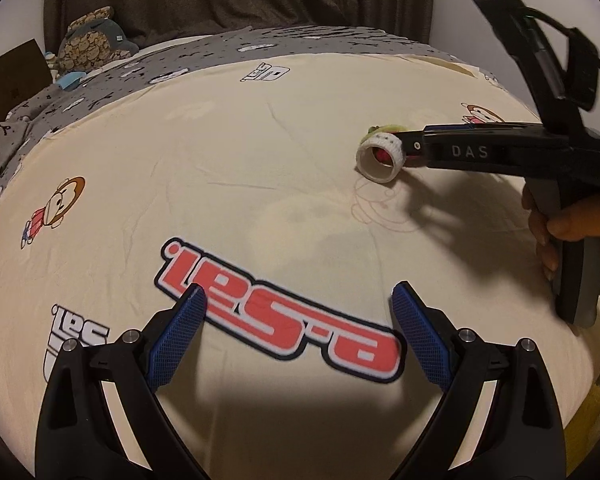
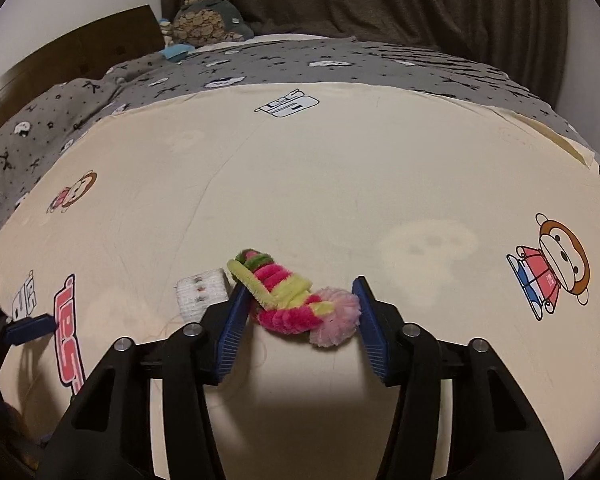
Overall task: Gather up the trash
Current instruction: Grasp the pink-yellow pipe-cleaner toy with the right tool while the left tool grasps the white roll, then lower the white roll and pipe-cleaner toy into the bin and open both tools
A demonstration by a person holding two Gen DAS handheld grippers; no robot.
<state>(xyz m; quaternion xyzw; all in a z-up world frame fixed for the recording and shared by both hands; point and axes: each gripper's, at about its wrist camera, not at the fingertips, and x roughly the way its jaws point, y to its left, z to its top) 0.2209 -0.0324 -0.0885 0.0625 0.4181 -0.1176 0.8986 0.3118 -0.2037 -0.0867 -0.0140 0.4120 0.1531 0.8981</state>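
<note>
A twisted pink, yellow and green pipe-cleaner bundle with a pink pompom (image 2: 290, 298) lies on the cream printed sheet (image 2: 340, 184). My right gripper (image 2: 300, 300) is open, its blue pads on either side of the bundle, not closed on it. A white roll of tape (image 2: 201, 290) lies just left of the left finger; in the left wrist view the roll (image 1: 379, 156) stands on edge at the right gripper's tip (image 1: 404, 140). My left gripper (image 1: 296, 296) is open and empty above the red printed lettering, well short of the roll.
A grey patterned blanket (image 2: 260, 68) covers the far part of the bed. A stuffed toy (image 2: 208, 20) sits at the back left by a wooden headboard (image 2: 80, 56). A dark curtain (image 2: 380, 4) hangs behind. The person's hand (image 1: 572, 228) holds the right gripper's handle.
</note>
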